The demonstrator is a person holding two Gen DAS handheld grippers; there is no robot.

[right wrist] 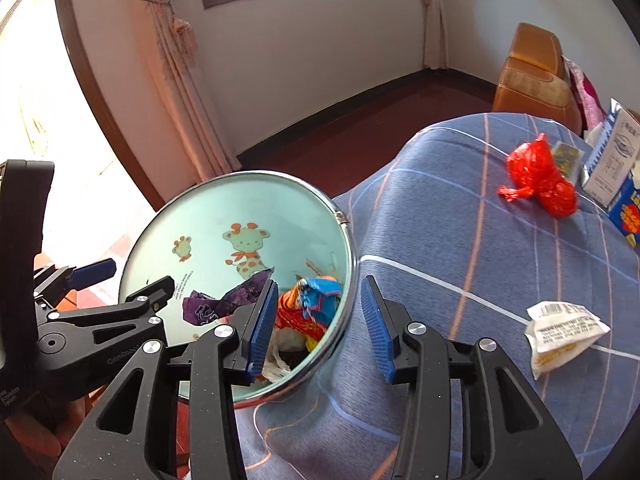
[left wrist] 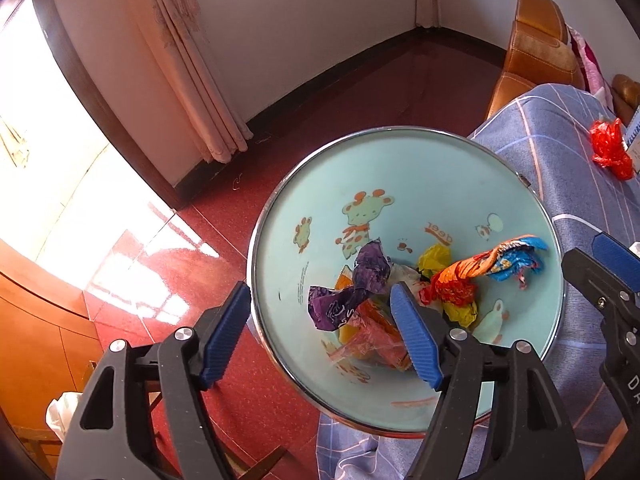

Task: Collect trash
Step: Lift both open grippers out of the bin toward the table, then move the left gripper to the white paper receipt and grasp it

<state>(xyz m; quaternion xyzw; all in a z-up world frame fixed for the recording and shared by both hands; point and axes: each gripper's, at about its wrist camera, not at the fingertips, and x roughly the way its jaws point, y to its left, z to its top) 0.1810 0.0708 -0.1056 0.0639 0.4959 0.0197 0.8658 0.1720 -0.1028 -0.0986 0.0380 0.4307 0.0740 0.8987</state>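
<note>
Hovering over bin (left wrist: pixel 404 216): left gripper (left wrist: pixel 320 334) and right gripper (right wrist: pixel 318 330), both released, nothing held. Wrappers (left wrist: pixel 400 292) inside bin, apparently dropped. Beyond bin on bed (right wrist: pixel 460 240): red bag (right wrist: pixel 538 182), white packet (right wrist: pixel 562 330), uncollected.

Right wrist view: bin at the edge of the blue checked cloth

The right gripper (right wrist: pixel 320 330) has its jaws apart, one pad inside the trash bin (right wrist: pixel 224 216) and one outside, the metal rim between them without clear contact. Crumpled wrappers (right wrist: pixel 308 304) lie in the bin. The left gripper (right wrist: pixel 120 276) shows at the left. On the cloth (right wrist: pixel 460 240) lie a red plastic bag (right wrist: pixel 538 184) and a white wrapper (right wrist: pixel 564 332), well apart.
</note>
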